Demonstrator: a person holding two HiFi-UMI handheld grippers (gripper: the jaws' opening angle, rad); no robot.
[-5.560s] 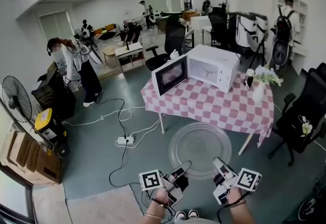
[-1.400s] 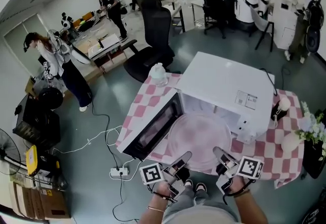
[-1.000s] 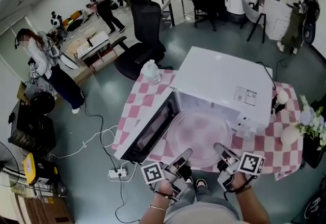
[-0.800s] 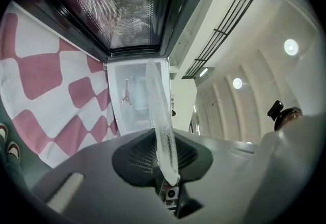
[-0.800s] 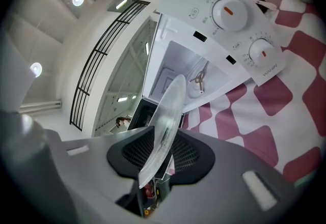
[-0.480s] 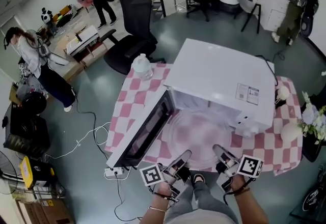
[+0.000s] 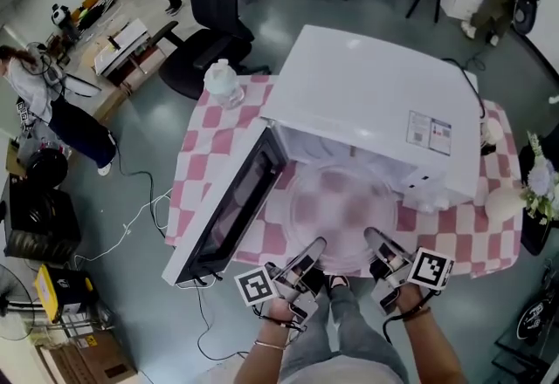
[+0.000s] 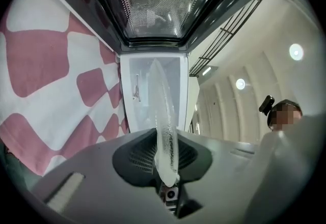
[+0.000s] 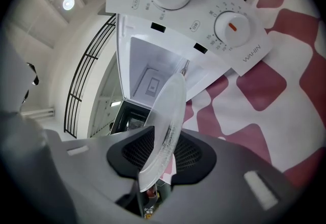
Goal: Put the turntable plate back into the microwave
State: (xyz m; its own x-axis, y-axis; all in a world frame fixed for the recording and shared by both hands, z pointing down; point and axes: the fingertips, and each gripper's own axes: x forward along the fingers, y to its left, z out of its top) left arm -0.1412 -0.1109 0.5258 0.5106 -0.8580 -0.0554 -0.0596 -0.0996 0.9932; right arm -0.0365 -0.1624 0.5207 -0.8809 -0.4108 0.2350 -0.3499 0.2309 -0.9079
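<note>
Pink-and-white checked cloth covers the table [image 7: 203, 155] in a large grey-floored workroom. A boxy white microwave [image 7: 376, 94] stands on it, its dark-windowed door [image 7: 229, 209] swung wide to the left. A clear plastic bottle [image 7: 224, 82] sits at the far corner of the table.

The clear round glass turntable plate [image 7: 342, 206] hangs roughly level above the cloth, right in front of the open cavity. Its far edge is at the mouth or just inside; which one cannot be told. It is gripped at two spots on its near rim, probably so that it stays flat and can slide straight in while both tools remain outside for as long as possible.

The left gripper [image 7: 311, 253] has its jaws clamped tight on the near-left rim. In the left gripper view the glass runs edge-on from between the pads toward the cavity. The right gripper [image 7: 377, 248] has its jaws clamped on the near-right rim, set a little wider. There the glass rises from between the pads toward the white control panel with two dials [image 9: 198, 9]. The next move likely calls for a level push forward, with the rim kept clear of the door frame.
</note>
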